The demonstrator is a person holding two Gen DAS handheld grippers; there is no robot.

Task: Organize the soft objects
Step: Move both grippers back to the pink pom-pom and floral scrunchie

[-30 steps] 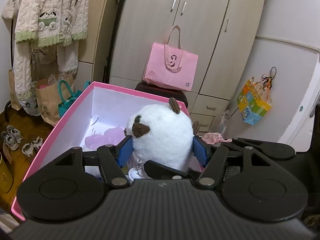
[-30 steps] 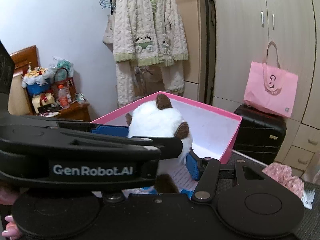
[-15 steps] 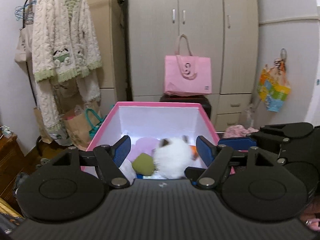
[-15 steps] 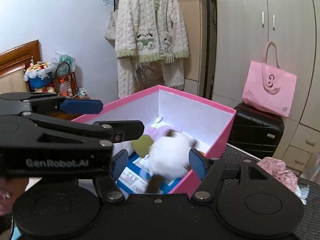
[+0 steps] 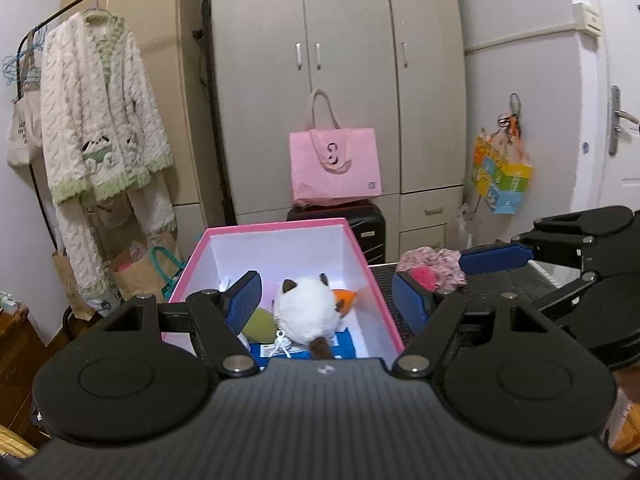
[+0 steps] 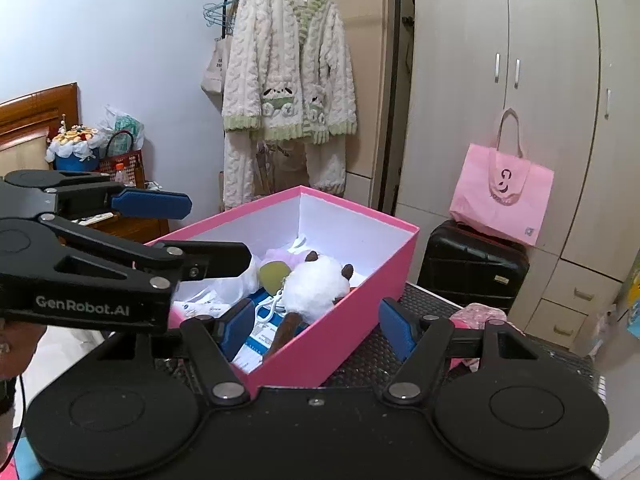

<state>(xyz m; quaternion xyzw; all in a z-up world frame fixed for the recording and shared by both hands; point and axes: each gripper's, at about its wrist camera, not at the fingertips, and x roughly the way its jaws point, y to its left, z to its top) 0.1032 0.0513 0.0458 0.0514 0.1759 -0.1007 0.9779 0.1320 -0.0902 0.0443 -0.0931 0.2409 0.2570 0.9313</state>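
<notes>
A white plush toy with brown ears and tail lies inside the pink box, beside a green soft piece and an orange soft piece. It also shows in the right wrist view inside the box. My left gripper is open and empty above the box's near end. My right gripper is open and empty, over the box's near corner. A pink soft item lies on the dark table right of the box.
A black suitcase with a pink tote bag stands behind the table. A knitted robe hangs on a rack at the left. Wardrobe doors fill the back. The left gripper's arm crosses the right wrist view.
Both grippers held the white plush above the box a second ago. They opened, the plush dropped into the box, and both grippers pulled back and up.
</notes>
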